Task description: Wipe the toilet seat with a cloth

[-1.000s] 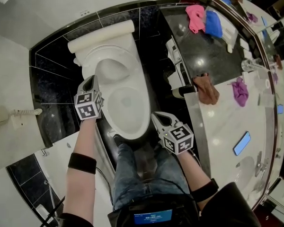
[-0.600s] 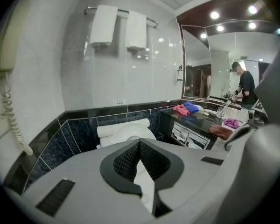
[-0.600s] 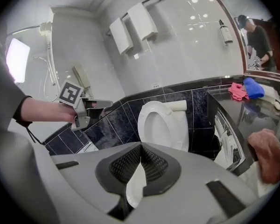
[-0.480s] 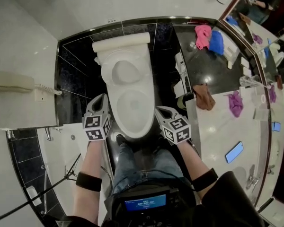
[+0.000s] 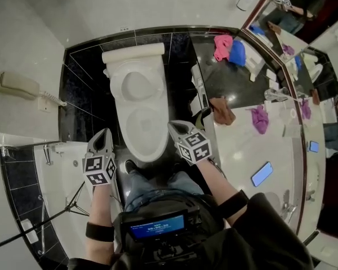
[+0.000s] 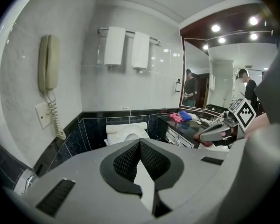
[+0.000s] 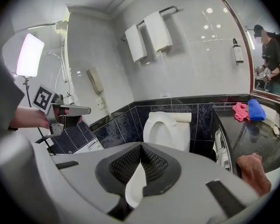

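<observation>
White toilet (image 5: 138, 112) stands at the person's twelve o'clock. Left tool (image 5: 105, 134) hangs at its eight o'clock and right tool (image 5: 174, 126) at its four o'clock, each with jaws pressed together on nothing. A brown cloth (image 5: 221, 110) lies on the worktop (image 5: 228, 80), at the right tool's two o'clock.

- A cream wall telephone (image 5: 19, 86) hangs on the pale wall, its coiled cord dangling below it.
- Two white towels (image 6: 126, 45) hang side by side over a rail (image 6: 154, 40) high on the wall.
- A smartphone (image 5: 262, 174) with a blue screen lies flat on the white desk (image 5: 236, 162).
- A pump bottle (image 7: 237, 45) is fixed to the wall just beside the mirror (image 7: 270, 55).
- A lit light panel (image 7: 29, 55) stands on a stand (image 5: 67, 207).
</observation>
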The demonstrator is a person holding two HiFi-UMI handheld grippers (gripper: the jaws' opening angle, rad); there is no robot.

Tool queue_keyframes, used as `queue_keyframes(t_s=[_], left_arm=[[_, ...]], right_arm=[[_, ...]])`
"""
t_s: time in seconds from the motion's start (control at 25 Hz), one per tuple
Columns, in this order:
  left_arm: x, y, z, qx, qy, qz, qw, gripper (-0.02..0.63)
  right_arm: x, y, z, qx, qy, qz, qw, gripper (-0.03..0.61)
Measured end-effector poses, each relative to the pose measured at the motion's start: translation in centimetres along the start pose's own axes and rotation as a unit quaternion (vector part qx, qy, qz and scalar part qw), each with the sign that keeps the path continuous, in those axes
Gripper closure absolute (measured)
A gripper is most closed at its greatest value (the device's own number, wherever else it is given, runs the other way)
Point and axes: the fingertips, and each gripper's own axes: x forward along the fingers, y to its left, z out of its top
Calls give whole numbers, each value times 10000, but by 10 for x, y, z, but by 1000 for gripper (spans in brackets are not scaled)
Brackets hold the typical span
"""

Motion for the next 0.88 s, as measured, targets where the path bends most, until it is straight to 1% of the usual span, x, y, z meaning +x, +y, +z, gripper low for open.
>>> queue_keyframes(t_s=[0.16,0.4,0.56,0.68,0.84,0.88], left_arm=[[-20,-2,-11,-164,13,43,9999,612],[-34,-4,-19,-111,62,3,9999,614],[-36,-7,-23,-187,57,-28,9998,612],[-37,-14,-24,-136,36,-48,9999,611],[-32,-26,-18,-24,-19,-130,9999,611],[-30,-29,-17,1,-23,-158,9999,611]], right_arm=[[-8,2,-6,-3,-16,-48,10000,572],[-16,10,-12,65,-13,-55,10000,572],[-18,7,-20,101,-3,-117,9999,572],[-23,4,-20,179,-46,-162,9997,572],[-34,-14,-24,265,-127,-386,9988,568],[-37,-21,-27,264,-129,-499,9983,549]])
